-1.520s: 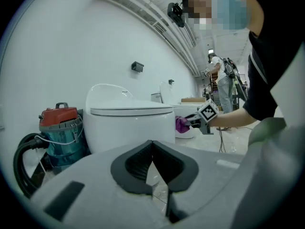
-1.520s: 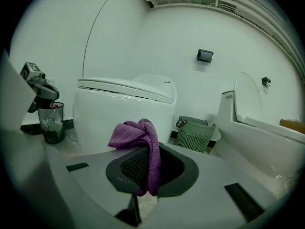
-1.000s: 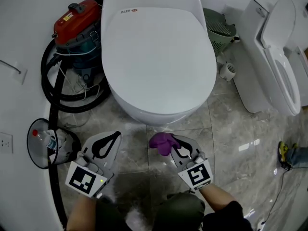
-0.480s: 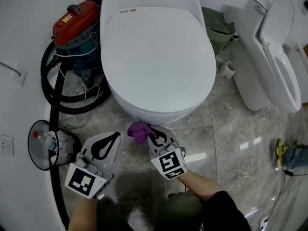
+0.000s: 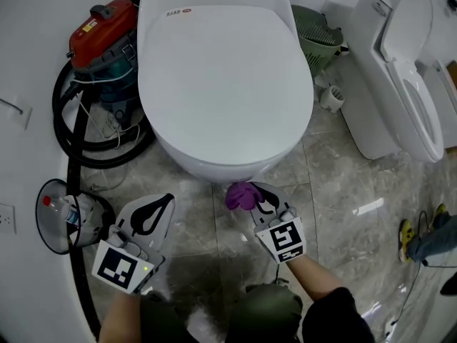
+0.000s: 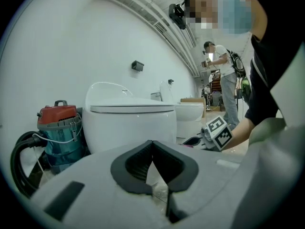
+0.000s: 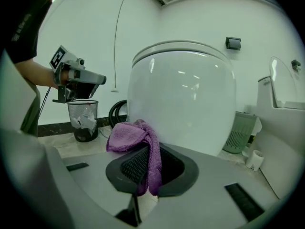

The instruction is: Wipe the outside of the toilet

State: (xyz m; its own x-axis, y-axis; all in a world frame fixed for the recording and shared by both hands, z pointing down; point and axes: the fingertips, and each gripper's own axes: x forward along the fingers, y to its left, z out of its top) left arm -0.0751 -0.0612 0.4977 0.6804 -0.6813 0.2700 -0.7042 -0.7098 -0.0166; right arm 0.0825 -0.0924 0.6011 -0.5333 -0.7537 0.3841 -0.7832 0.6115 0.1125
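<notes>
A large white toilet point(image 5: 221, 84) with its lid down fills the upper middle of the head view. My right gripper point(image 5: 251, 196) is shut on a crumpled purple cloth point(image 5: 240, 196), which it holds low at the front foot of the bowl. In the right gripper view the cloth point(image 7: 131, 135) hangs over the jaws, close to the bowl's curved wall point(image 7: 190, 94); whether they touch I cannot tell. My left gripper point(image 5: 166, 201) hovers over the floor to the left, shut and empty, pointing at the toilet point(image 6: 128, 123).
A red vacuum cleaner point(image 5: 100, 31) and its black hose point(image 5: 71, 134) lie left of the toilet. A wire wastebasket point(image 5: 68, 216) stands by the wall at the left. A green basket point(image 5: 314, 31) and a second toilet point(image 5: 400, 77) stand at the right. A person point(image 6: 224, 80) stands far behind.
The right gripper swung left with the cloth along the bowl's front, then came back right to under the front of the bowl. The left gripper has hardly moved.
</notes>
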